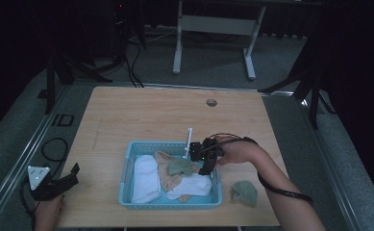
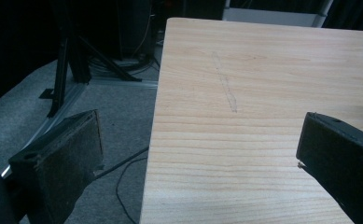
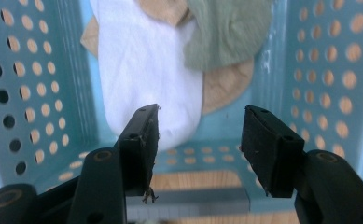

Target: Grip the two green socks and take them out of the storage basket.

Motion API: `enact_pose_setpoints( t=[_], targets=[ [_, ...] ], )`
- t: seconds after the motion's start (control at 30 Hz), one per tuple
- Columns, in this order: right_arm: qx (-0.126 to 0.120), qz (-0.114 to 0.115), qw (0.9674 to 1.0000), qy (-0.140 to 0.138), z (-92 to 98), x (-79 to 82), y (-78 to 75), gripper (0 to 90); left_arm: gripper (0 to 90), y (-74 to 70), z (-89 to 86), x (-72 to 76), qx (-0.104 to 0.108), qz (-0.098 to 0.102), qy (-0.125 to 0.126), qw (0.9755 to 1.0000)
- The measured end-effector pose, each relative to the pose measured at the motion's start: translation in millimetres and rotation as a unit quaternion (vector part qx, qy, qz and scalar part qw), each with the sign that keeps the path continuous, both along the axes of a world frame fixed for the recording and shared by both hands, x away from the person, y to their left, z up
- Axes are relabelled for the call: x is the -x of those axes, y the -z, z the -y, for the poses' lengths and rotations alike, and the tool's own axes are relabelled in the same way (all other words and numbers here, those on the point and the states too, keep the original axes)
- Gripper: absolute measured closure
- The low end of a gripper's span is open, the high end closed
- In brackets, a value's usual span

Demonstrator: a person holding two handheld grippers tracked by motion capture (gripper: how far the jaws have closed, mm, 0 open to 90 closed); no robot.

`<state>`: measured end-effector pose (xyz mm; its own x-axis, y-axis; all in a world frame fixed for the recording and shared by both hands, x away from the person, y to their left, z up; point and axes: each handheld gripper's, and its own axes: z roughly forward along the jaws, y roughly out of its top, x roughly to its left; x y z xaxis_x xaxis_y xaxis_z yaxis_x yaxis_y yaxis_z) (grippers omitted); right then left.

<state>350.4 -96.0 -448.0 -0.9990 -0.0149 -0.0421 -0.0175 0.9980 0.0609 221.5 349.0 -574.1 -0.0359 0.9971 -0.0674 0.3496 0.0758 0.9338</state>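
1. Right gripper (image 3: pixel 198 140) hangs over the blue basket (image 1: pixel 129 166), jaws half apart, nothing between them
2. White sock (image 3: pixel 146 70) lies just beyond the tips
3. Left gripper (image 2: pixel 198 158) wide apart, empty, at the table (image 2: pixel 263 93) edge

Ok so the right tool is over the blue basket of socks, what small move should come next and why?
Probably lower the right tool onto the white sock below it and close. Its jaws stand apart with nothing between them, hanging above the socks in the blue basket. A green sock already lies out on the table, which suggests emptying.
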Motion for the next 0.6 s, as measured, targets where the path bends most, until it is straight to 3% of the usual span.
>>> enact_pose_setpoints(
  t=[0.33,0.6],
  targets=[
    [-0.005,-0.001,0.9998,-0.019,-27.9,-2.7,11.7,48.1,0.7,0.1,-0.2,0.0,0.002,0.001,0.001,1.0000],
    [0.009,-0.005,0.9996,-0.027,-41.8,-7.1,29.5,50.8,0.7,0.1,-0.2,0.0,0.002,0.002,0.002,1.0000]
  ],
)
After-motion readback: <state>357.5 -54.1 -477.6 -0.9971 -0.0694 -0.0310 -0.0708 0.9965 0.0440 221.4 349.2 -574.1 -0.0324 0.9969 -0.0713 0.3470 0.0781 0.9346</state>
